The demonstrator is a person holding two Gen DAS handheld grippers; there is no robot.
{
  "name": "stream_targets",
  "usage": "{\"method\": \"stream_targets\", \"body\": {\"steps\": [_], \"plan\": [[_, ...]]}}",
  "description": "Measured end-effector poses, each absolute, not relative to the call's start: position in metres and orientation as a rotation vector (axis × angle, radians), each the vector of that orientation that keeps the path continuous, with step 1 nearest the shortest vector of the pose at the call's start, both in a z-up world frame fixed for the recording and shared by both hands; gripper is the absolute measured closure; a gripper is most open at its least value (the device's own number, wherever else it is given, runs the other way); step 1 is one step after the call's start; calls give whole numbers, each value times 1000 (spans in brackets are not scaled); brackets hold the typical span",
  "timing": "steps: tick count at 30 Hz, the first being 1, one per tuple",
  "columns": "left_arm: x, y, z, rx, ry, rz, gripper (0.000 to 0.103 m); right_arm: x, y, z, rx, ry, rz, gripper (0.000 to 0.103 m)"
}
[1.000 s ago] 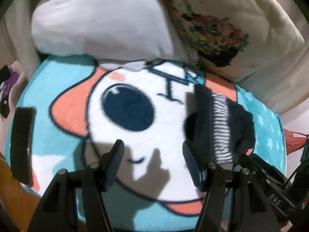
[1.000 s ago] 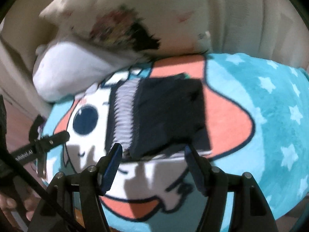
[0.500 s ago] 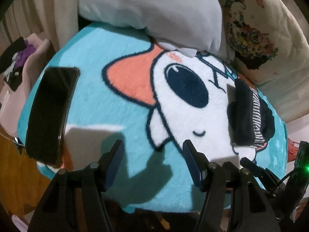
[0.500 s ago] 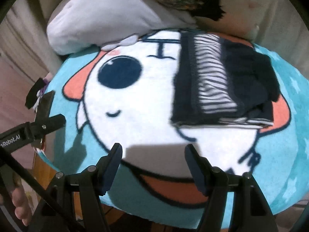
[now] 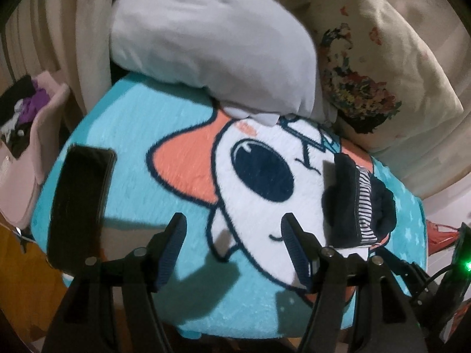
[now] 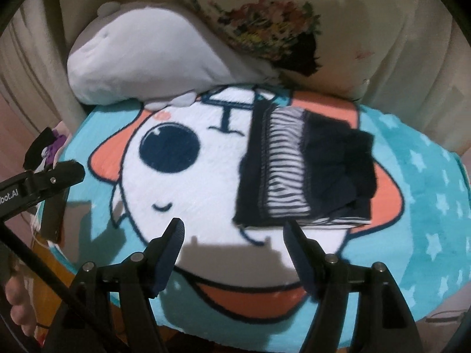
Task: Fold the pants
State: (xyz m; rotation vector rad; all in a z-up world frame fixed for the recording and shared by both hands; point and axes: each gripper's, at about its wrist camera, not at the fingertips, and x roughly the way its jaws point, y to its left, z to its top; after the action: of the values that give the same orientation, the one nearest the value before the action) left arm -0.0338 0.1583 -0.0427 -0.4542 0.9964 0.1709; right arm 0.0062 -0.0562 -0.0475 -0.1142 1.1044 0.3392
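Holding both sets of jaws spread and empty, I report from nearest to farthest. My left gripper (image 5: 232, 235) hangs over the near edge of the blanket (image 5: 132, 123), nothing between its pads. My right gripper (image 6: 234, 238) is likewise spread, its jaws having just been opening a little further, with only bare blanket between them.

Just beyond the right gripper lie the pants (image 6: 306, 167): a dark, compact, roughly square stack with a striped band showing across the top. They rest on the blanket, right of the printed face, touching neither gripper. In the left view the pants (image 5: 356, 203) sit to the right of my jaws, apart from them.

Judgement on handling: soft knit cloth, light, limp, not fragile, not slippery on the plush pile. The stack looks already folded in several layers. The right side is bunched and uneven; the left edge is straight and neat. Any single-layer pinch would likely peel the top fold open. The near edge, where the layers show stacked, is the place to take hold, with the jaws spanning all layers together. Two grips, one at each near corner, would keep the shape.

A phone (image 5: 79, 203) lies at the blanket's left edge, well apart from the pants. Farthest off, a grey pillow (image 6: 141, 64) and a floral cushion (image 6: 294, 26) rest along the back.
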Motion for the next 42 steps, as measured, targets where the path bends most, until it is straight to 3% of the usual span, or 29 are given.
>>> {"method": "stream_targets", "body": {"steps": [7, 42], "plan": [[-35, 147, -36, -381, 992, 177, 32, 5, -59, -48, -117, 1120, 321, 27], [-53, 121, -36, -322, 1021, 151, 32, -15, -85, -57, -64, 1168, 265, 25]]}}
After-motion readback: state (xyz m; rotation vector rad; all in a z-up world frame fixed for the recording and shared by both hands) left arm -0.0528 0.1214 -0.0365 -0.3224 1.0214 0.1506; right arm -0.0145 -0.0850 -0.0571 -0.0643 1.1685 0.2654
